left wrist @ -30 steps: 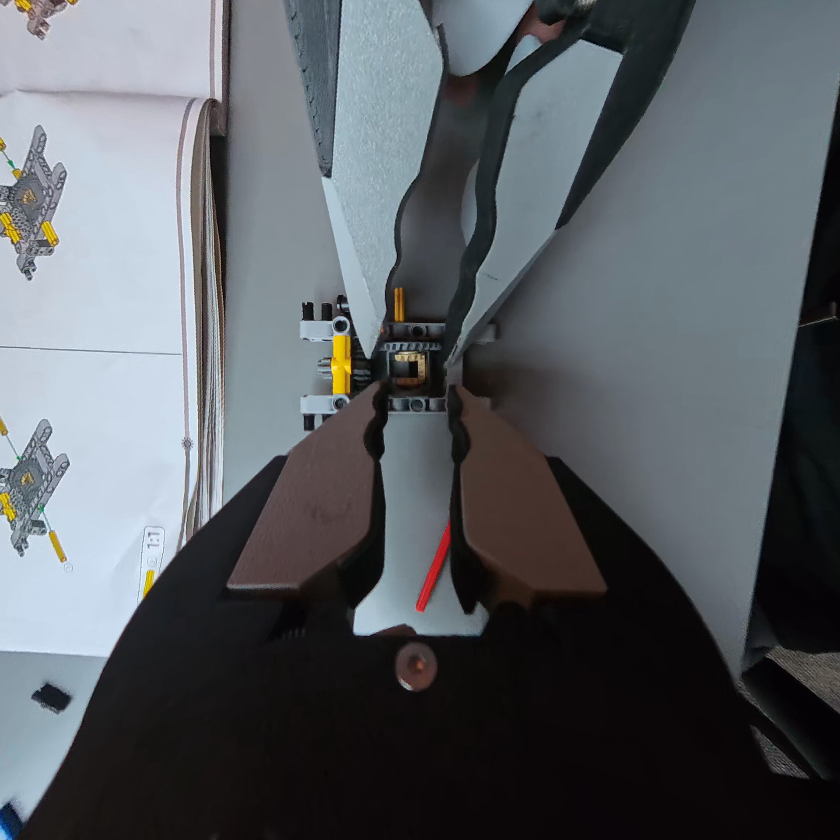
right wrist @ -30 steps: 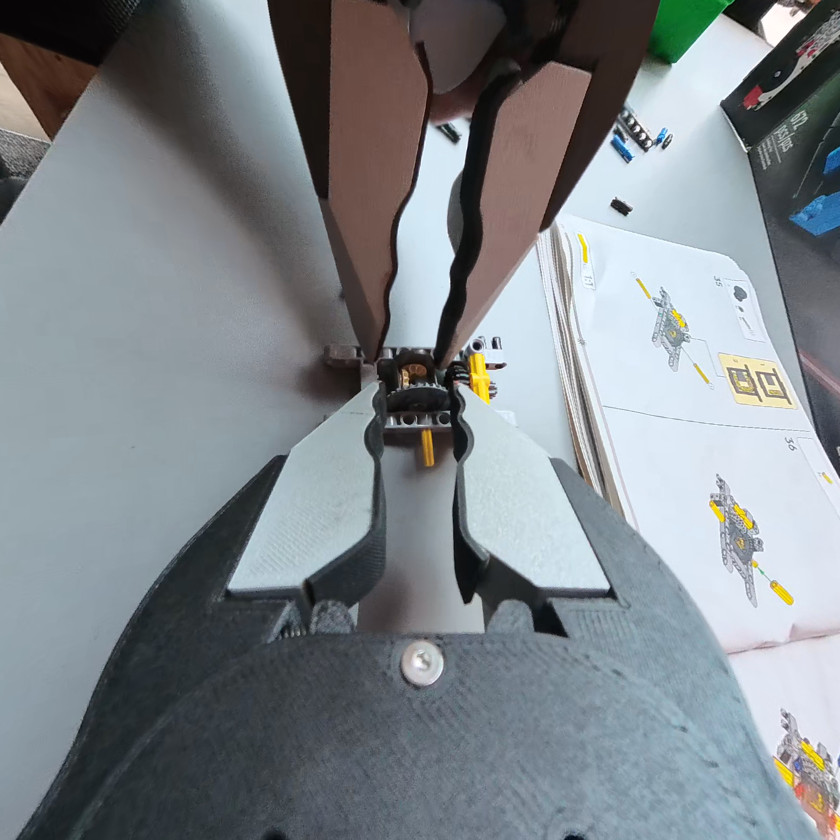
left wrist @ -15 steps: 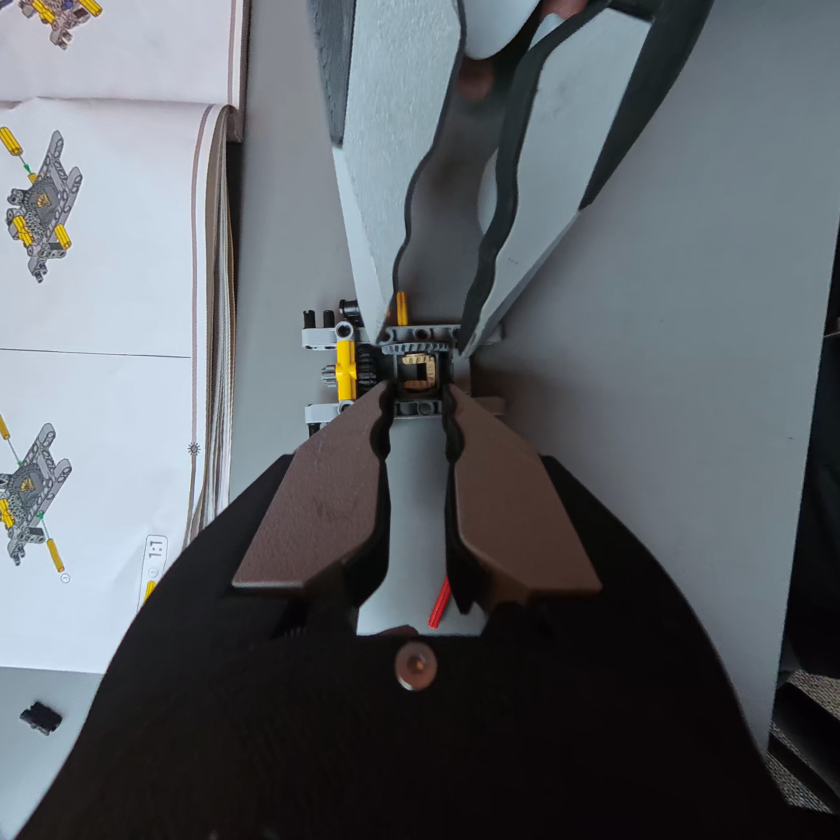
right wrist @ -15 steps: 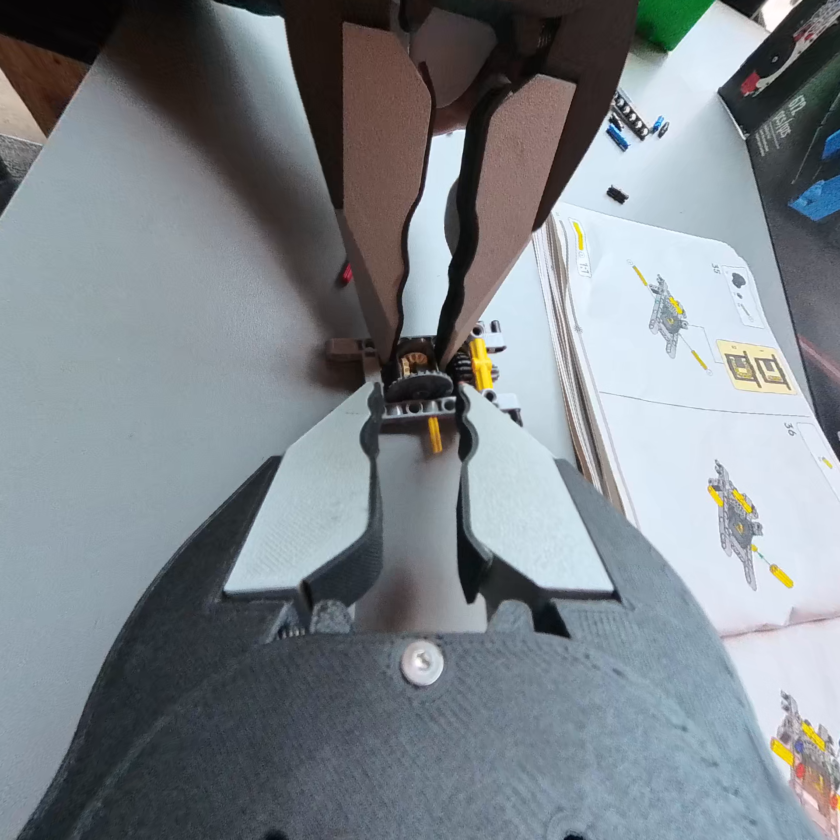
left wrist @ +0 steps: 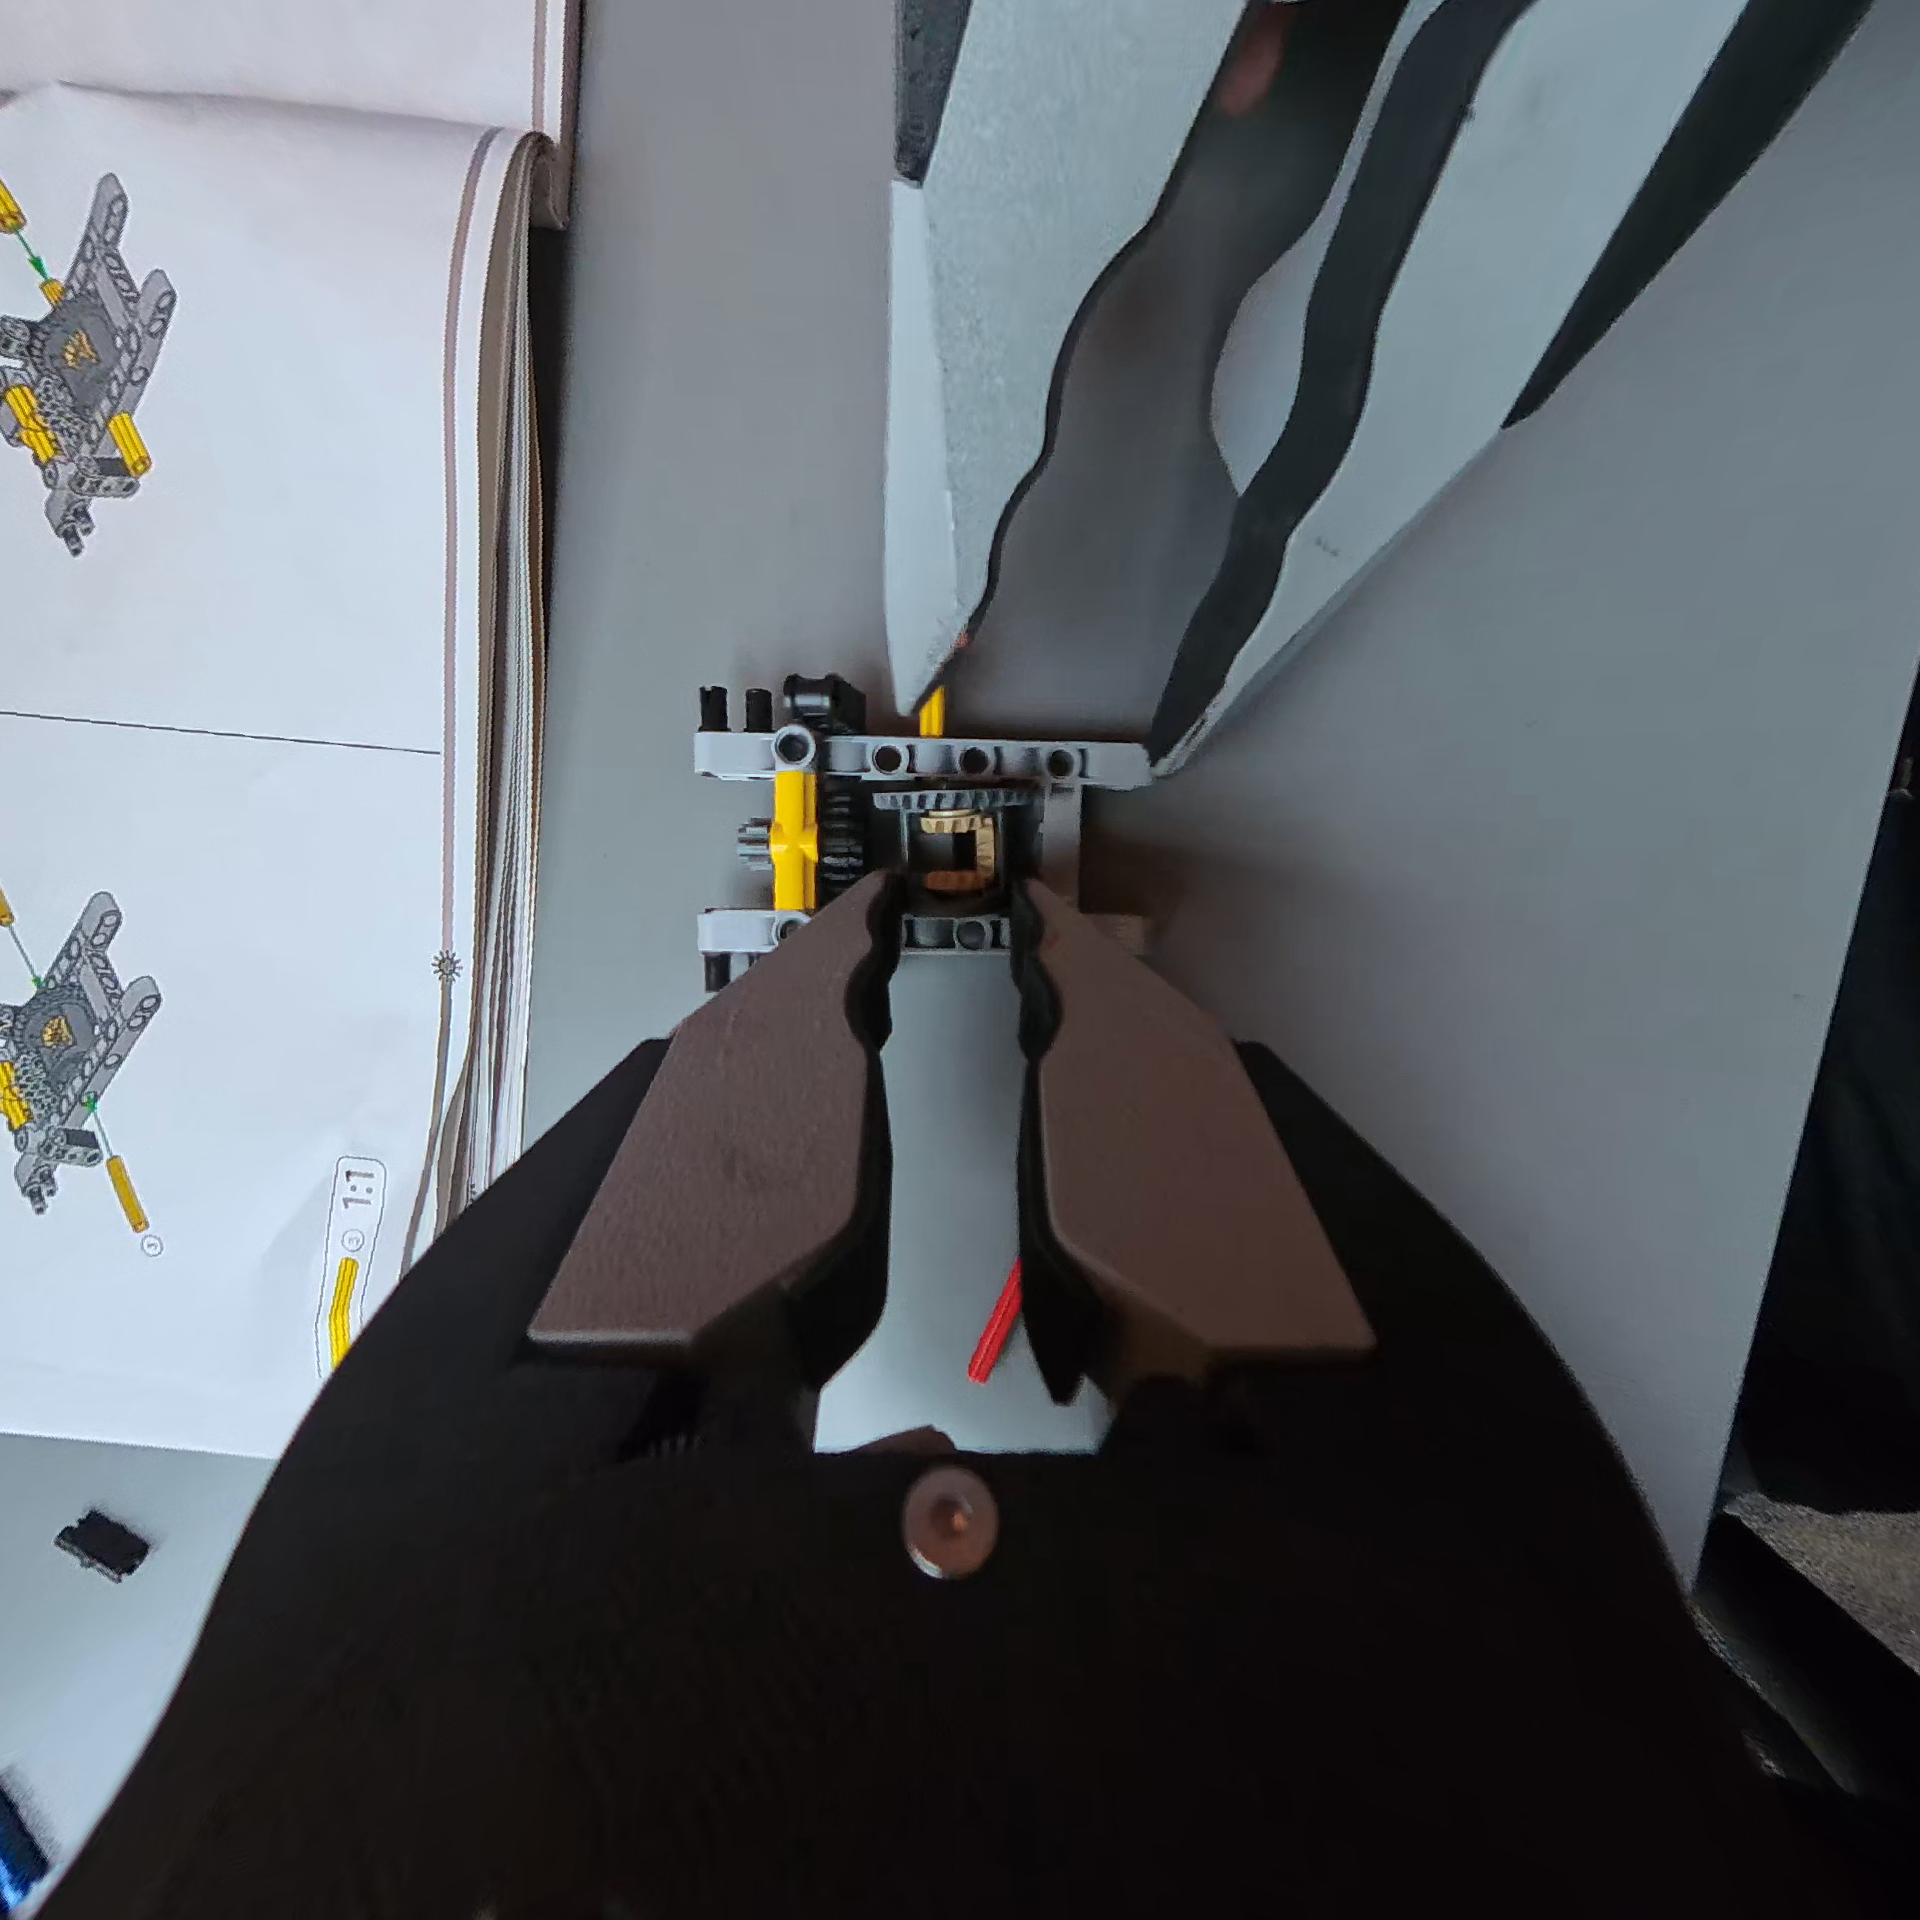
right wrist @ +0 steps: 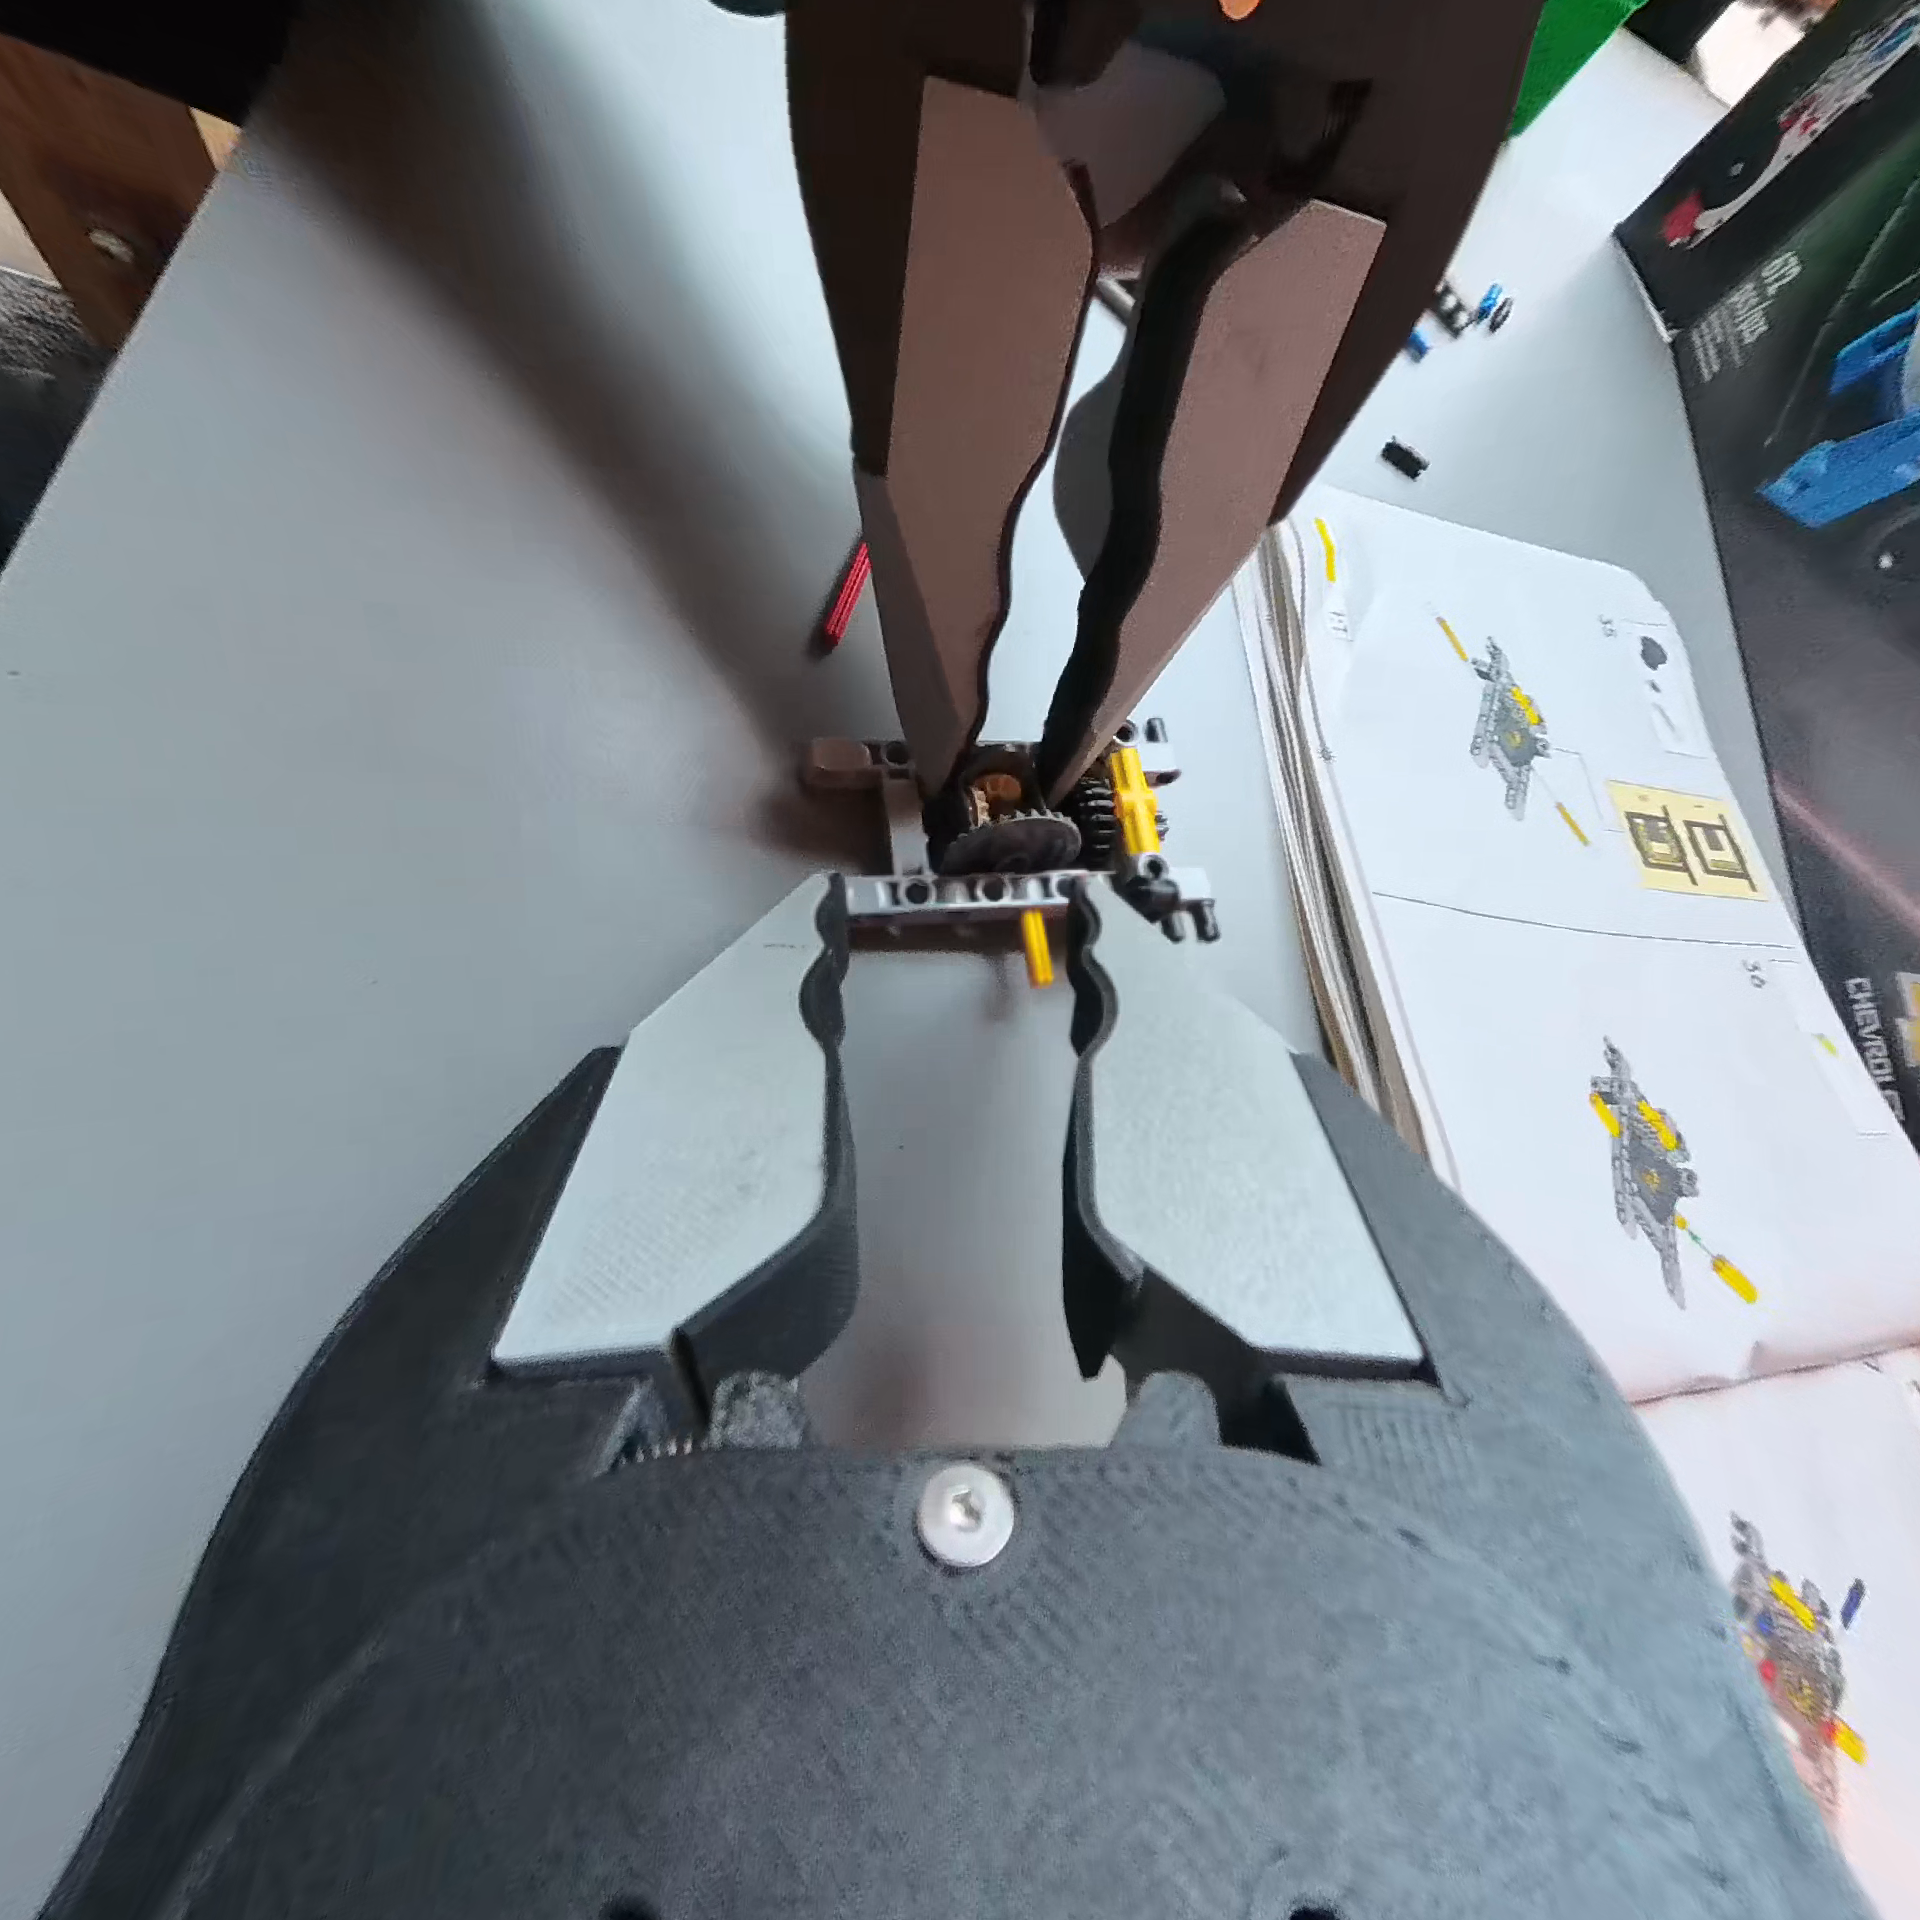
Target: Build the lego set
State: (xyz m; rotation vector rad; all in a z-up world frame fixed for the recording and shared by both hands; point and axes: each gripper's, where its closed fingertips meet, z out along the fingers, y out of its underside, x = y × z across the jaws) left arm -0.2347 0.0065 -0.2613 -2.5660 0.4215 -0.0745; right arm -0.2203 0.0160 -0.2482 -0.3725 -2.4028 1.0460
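At the middle of the frame, a small grey lego assembly [right wrist: 1023, 831] with a dark gear and a yellow axle sits on the grey table [right wrist: 416, 520]. The brown left gripper [left wrist: 954, 902] has its jaws narrowly closed on the gear housing. The grey right gripper [right wrist: 961, 914] is wider open, its tips touching both ends of the near grey beam. The instruction booklet [right wrist: 1558, 935] lies at right, a red axle [right wrist: 844, 608] at upper left

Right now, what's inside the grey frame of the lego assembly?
Inside the grey frame sit a dark grey gear and a tan gear. The left gripper jaws cover the near part of the opening, so anything lower there is hidden.
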